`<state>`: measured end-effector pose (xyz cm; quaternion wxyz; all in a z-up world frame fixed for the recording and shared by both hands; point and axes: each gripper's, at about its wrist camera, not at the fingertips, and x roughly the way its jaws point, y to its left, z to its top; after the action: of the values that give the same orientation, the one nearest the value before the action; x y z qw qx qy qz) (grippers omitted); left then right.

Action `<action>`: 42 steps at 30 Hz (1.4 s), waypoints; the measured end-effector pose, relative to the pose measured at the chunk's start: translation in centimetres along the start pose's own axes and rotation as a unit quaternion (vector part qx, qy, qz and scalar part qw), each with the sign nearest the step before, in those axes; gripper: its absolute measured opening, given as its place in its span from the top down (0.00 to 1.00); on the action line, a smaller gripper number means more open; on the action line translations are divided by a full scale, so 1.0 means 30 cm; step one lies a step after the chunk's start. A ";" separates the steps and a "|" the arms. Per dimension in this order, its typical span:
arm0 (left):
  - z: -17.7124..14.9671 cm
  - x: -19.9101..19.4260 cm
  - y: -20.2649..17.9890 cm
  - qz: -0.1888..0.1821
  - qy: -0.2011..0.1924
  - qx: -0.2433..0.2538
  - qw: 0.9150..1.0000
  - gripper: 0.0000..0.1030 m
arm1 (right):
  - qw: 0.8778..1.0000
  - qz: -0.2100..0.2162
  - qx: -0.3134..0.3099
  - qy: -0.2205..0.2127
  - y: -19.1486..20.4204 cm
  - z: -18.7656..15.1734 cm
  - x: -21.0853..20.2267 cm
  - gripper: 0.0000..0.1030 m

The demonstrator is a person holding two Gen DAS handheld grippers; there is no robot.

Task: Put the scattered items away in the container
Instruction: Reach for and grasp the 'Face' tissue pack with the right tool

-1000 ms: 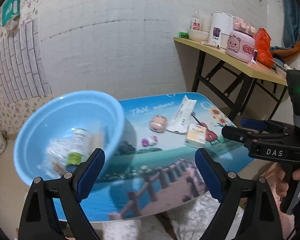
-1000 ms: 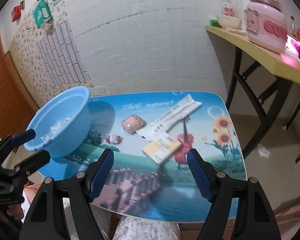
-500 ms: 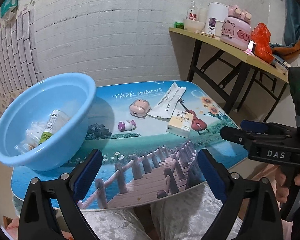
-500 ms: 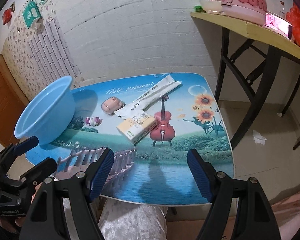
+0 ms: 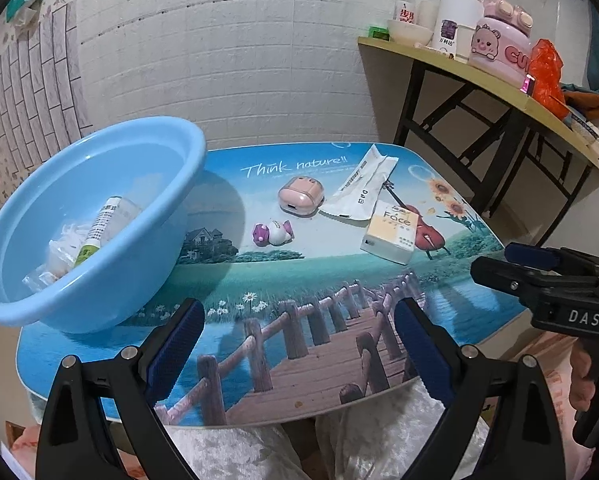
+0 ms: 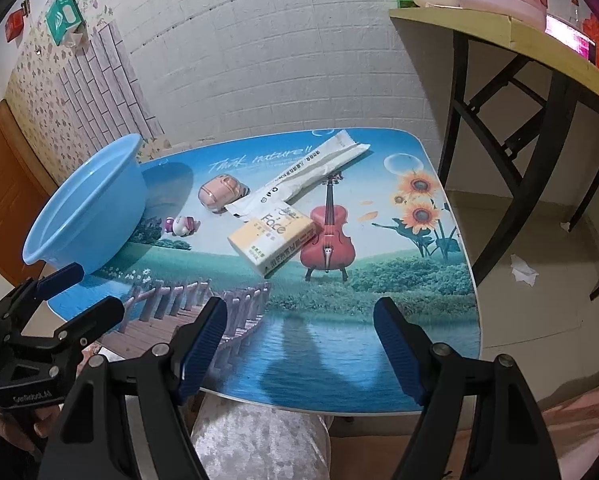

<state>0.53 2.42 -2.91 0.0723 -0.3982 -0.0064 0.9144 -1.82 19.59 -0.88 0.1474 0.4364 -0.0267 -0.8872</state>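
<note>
A light blue basin (image 5: 111, 152) (image 6: 95, 208) stands at the table's left; it holds a white-green bottle (image 5: 99, 232) and clear wrappers. On the table lie a pink case (image 5: 301, 199) (image 6: 219, 196), a small pink-white toy (image 5: 273, 234) (image 6: 181, 226), a long white packet (image 5: 363, 192) (image 6: 311, 172) and a yellow tissue pack (image 5: 393, 232) (image 6: 273, 240). My left gripper (image 5: 295, 344) is open and empty over the near edge. My right gripper (image 6: 299, 340) is open and empty, near the front edge, short of the tissue pack.
The low table (image 6: 419, 280) has a printed landscape top. A taller folding table (image 5: 479, 80) at the right carries a pink cooker, cups and a bowl. A white brick wall is behind. Paper scraps (image 6: 523, 270) lie on the floor at right.
Both grippers have pulled back toward the near edge and turned toward the table's middle. The basin has shifted left in both views. Both stay open and empty.
</note>
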 end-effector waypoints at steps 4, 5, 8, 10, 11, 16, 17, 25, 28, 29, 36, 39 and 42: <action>0.006 0.031 0.008 0.002 0.006 -0.005 1.000 0.07 | 1.000 -0.002 -0.002 0.001 -0.012 0.006 0.015 0.25; 0.007 0.040 0.011 0.002 0.009 -0.009 1.000 0.07 | 1.000 -0.002 -0.003 0.001 -0.014 0.008 0.019 0.25; 0.010 0.060 0.012 0.002 0.016 -0.019 1.000 0.07 | 1.000 -0.001 -0.002 0.000 -0.022 0.014 0.030 0.25; 0.012 0.074 0.010 0.004 0.017 -0.020 1.000 0.07 | 1.000 0.000 -0.003 0.000 -0.023 0.016 0.039 0.25; 0.014 0.079 0.008 0.005 0.017 -0.020 1.000 0.07 | 1.000 -0.001 -0.005 0.000 -0.022 0.017 0.043 0.25; 0.025 0.113 0.007 0.021 0.020 -0.033 0.999 0.07 | 1.000 0.002 -0.014 0.005 -0.023 0.021 0.070 0.25; 0.028 0.121 0.009 0.023 0.022 -0.039 0.999 0.07 | 1.000 0.003 -0.016 0.005 -0.025 0.023 0.077 0.25; 0.047 0.174 0.036 0.034 0.030 -0.071 0.996 0.07 | 0.999 0.007 -0.036 0.000 -0.041 0.047 0.102 0.23; 0.051 0.195 0.039 0.036 0.035 -0.076 0.996 0.07 | 0.999 0.012 -0.045 -0.002 -0.045 0.059 0.113 0.19; 0.053 0.200 0.038 0.037 0.036 -0.077 0.996 0.07 | 0.999 0.013 -0.048 -0.002 -0.044 0.063 0.117 0.19; 0.068 0.238 0.032 0.041 0.043 -0.076 0.995 0.07 | 0.994 0.019 -0.104 0.001 -0.008 0.076 0.155 0.19; 0.075 0.250 0.035 0.042 0.044 -0.078 0.995 0.07 | 0.991 0.030 -0.129 0.003 0.005 0.084 0.167 0.18; 0.080 0.260 0.031 0.045 0.042 -0.071 0.996 0.07 | 0.990 0.034 -0.136 0.002 0.002 0.094 0.175 0.07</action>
<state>-6.57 2.69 -6.99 0.0028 -0.4405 -0.0505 0.8963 -7.04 17.79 -3.15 0.2352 0.4130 0.0794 -0.8762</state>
